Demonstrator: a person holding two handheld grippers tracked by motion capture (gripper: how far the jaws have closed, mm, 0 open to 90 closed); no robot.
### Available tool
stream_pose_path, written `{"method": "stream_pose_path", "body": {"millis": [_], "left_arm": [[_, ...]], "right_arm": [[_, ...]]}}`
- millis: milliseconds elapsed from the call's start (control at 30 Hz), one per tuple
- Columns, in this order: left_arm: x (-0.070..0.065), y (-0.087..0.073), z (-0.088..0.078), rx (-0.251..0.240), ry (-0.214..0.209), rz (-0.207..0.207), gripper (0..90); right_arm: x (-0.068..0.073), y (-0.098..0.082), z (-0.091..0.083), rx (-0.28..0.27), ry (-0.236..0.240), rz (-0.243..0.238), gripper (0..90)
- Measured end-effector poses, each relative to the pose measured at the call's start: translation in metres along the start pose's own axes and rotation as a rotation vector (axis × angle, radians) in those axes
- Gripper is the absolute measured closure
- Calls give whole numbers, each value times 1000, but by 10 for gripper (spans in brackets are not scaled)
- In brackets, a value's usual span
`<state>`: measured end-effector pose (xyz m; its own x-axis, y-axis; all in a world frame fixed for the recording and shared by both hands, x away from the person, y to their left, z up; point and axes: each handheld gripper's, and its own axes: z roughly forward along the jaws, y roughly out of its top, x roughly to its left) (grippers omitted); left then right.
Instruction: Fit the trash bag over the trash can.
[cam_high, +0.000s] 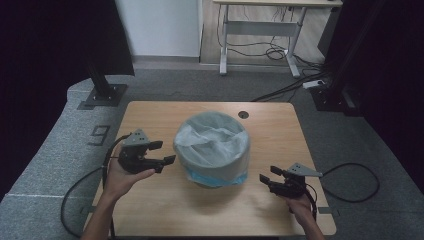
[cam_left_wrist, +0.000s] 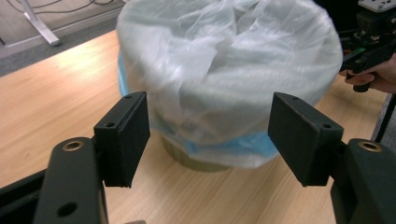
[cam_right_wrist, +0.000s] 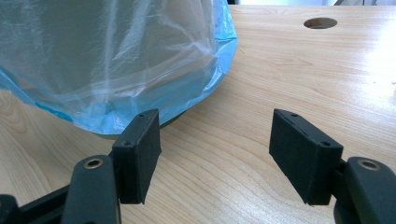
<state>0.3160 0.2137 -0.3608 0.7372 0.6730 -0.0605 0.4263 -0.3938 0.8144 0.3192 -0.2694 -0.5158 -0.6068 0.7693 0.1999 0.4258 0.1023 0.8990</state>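
A round bin (cam_high: 212, 150) lined with a pale blue plastic bag stands in the middle of the wooden table (cam_high: 150, 115). The bag's edge hangs over the rim and down the bin's side (cam_left_wrist: 224, 93) (cam_right_wrist: 107, 60). My left gripper (cam_high: 164, 153) is just left of the bin, open, its jaws pointing at the bin's side (cam_left_wrist: 210, 140) with nothing between them. To the bin's lower right, near the table's front edge, my right gripper (cam_high: 269, 176) is open and empty; its jaws aim at the bare tabletop (cam_right_wrist: 215, 144) beside the bag's hem.
A round cable hole (cam_high: 243, 114) sits at the table's far edge. Cables trail from both grippers off the table onto the grey carpet. A white desk frame (cam_high: 260, 30) stands farther back, and dark stands flank the table on both sides.
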Motion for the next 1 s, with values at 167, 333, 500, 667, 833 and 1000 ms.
{"method": "stream_pose_path", "body": {"millis": [167,333,500,667,833,1000], "left_arm": [[4,-19,-4,1,17,-19,295],[5,-40,2,27,59,-19,295],[11,-57,11,36,65,-51,295],[16,-67,18,44,67,-80,296],[20,-70,19,41,66,-97,298],[23,-70,18,27,54,-113,299]], "right_arm": [[0,-1,1,4,-4,0,332],[1,-2,3,13,-7,-7,332],[1,-3,4,17,-9,-4,332],[0,-3,5,20,-11,-3,332],[0,-3,4,25,-12,-8,332],[-1,-4,4,23,-13,-6,331]]}}
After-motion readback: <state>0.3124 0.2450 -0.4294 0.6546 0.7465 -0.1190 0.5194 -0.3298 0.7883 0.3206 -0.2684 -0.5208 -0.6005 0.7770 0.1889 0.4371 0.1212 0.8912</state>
